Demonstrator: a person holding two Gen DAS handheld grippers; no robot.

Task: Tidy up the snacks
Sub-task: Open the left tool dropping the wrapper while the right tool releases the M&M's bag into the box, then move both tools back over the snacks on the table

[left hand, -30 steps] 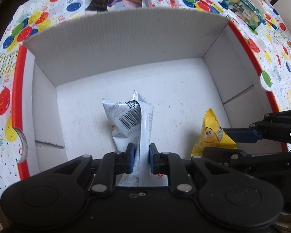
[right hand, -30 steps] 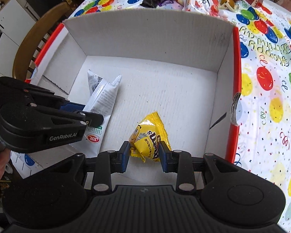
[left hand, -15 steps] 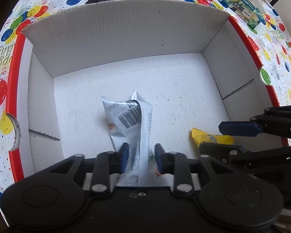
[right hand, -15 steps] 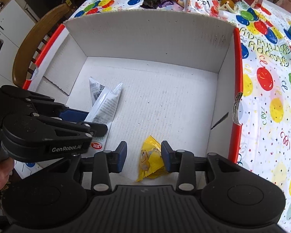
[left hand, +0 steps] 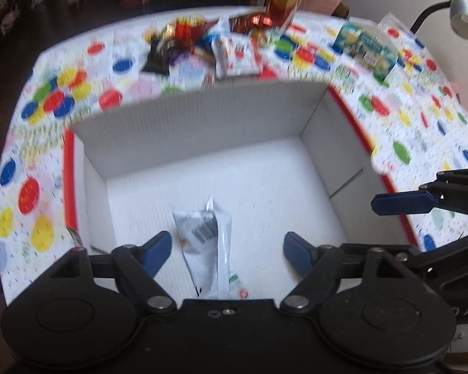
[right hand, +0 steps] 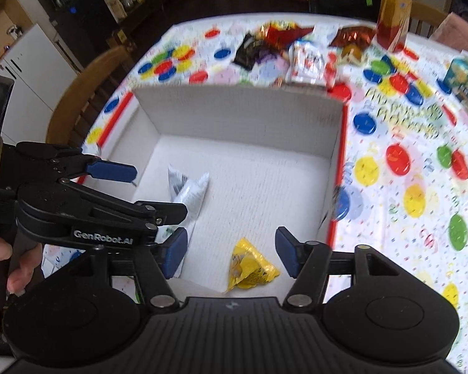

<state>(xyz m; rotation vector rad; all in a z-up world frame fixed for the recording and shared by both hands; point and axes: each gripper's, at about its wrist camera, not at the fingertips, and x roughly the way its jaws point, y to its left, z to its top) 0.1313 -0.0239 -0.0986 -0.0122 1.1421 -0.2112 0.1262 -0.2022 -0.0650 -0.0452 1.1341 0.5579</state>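
Note:
A white cardboard box [left hand: 202, 124] [right hand: 243, 115] with red outer rims sits on the balloon-print tablecloth. On its floor lies a grey-white snack packet [left hand: 206, 249] [right hand: 187, 191] with a barcode, and a yellow candy bag [right hand: 249, 268] rests near the front wall. My left gripper [left hand: 227, 249] is open above the grey packet, holding nothing. My right gripper [right hand: 231, 252] is open too, raised over the yellow bag. Each gripper shows in the other's view: left gripper [right hand: 134, 187], right gripper [left hand: 402, 202].
Beyond the box lies a heap of snacks [left hand: 202, 46] [right hand: 290, 50], with a white-red packet [right hand: 305, 62], a dark wrapper [right hand: 249, 51] and a teal box [left hand: 365, 50]. An amber bottle [right hand: 393, 9] stands at the back. A wooden chair [right hand: 87, 90] is left of the table.
Both grippers let go of their packets, opened wide and pulled up and back from the box. The grey packet and yellow bag now lie loose on the box floor.

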